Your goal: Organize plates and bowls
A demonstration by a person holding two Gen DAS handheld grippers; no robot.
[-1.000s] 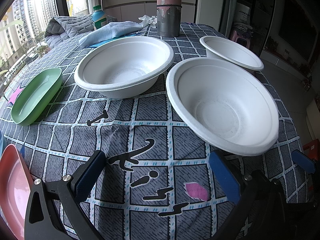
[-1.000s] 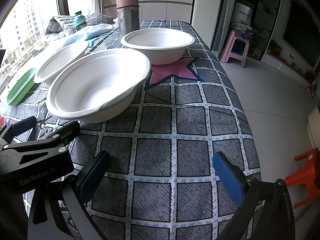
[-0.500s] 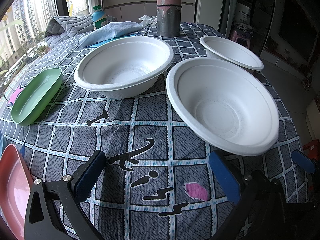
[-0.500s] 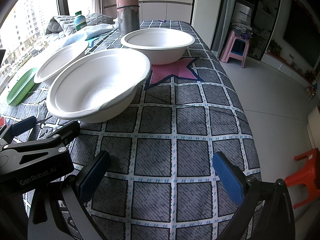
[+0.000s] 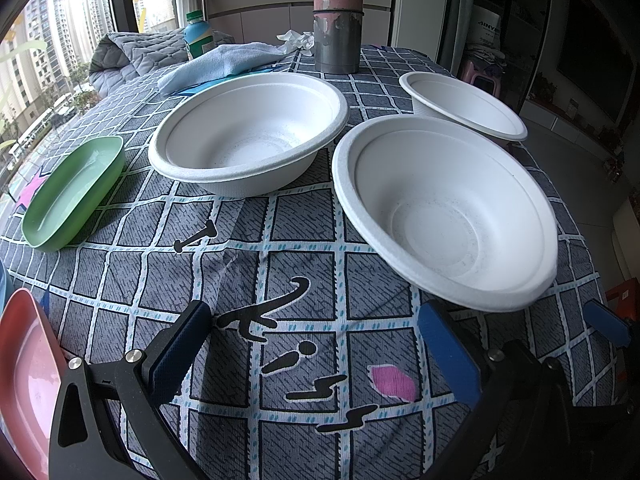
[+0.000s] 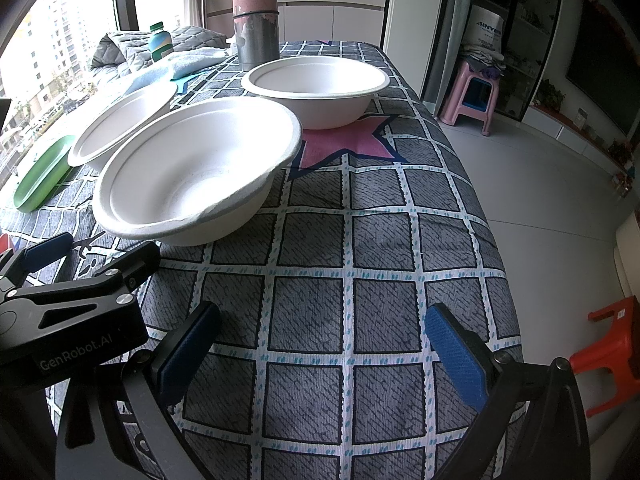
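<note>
Both my left tongs (image 5: 320, 348) and right tongs (image 6: 324, 344) hung apart and empty while the nearest white bowl (image 5: 444, 208) sat at one o'clock of the left pair, looking light, thin-walled and crushable, best pinched gently at its near rim.

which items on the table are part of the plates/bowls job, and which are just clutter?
Job:
- three white bowls: nearest, middle, far
- green plate
- pink plate

Lying about:
- metal cylinder
- blue cloth
- bottle
- crumpled tissue
- quilted blanket

Both grippers open, holding nothing.
</note>
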